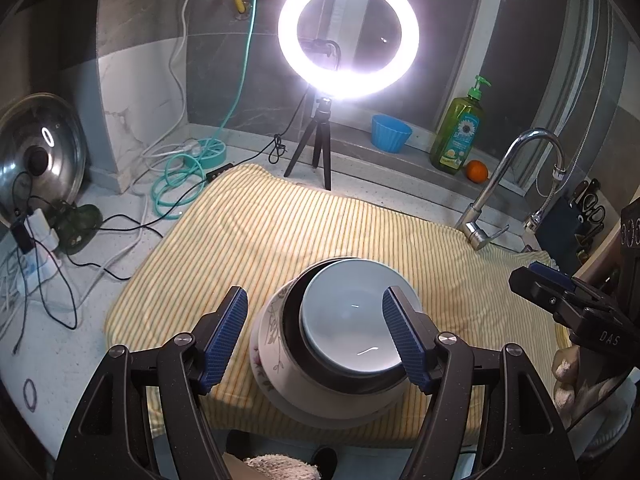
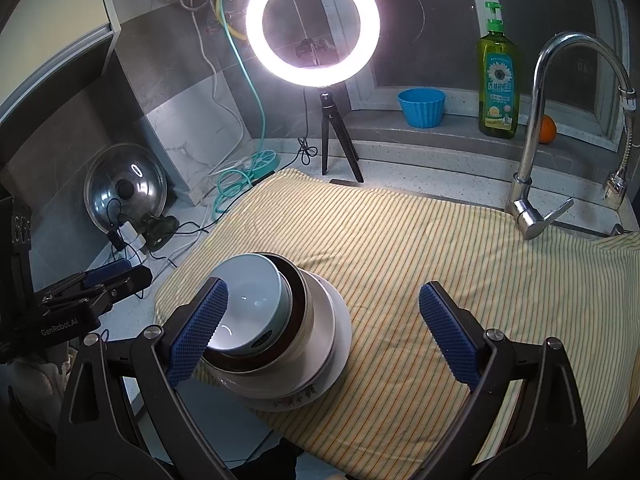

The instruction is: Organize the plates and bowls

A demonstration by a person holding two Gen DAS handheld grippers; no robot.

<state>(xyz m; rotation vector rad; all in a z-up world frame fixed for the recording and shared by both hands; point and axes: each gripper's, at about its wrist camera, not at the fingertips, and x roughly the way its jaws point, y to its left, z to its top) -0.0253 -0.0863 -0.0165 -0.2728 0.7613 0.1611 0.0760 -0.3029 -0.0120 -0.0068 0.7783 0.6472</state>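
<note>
A stack of dishes stands on the striped yellow cloth (image 1: 280,232). A pale blue-grey bowl (image 1: 356,320) sits on top, inside a dark-rimmed bowl (image 1: 296,320), over a floral bowl (image 1: 268,332) and white plates (image 2: 332,344). My left gripper (image 1: 316,336) is open and empty, with its fingers above and on either side of the stack. My right gripper (image 2: 324,332) is open and empty; its left finger (image 2: 196,332) is over the top bowl (image 2: 248,300). The left gripper (image 2: 100,284) also shows in the right wrist view, and the right gripper (image 1: 552,284) shows in the left wrist view.
A lit ring light on a tripod (image 1: 316,152) stands behind the cloth. A chrome faucet (image 2: 536,160), a green soap bottle (image 2: 498,76), a blue cup (image 2: 422,106) and an orange (image 2: 546,130) are at the back right. A pot lid (image 1: 36,160), cables and a hose (image 1: 176,184) lie left.
</note>
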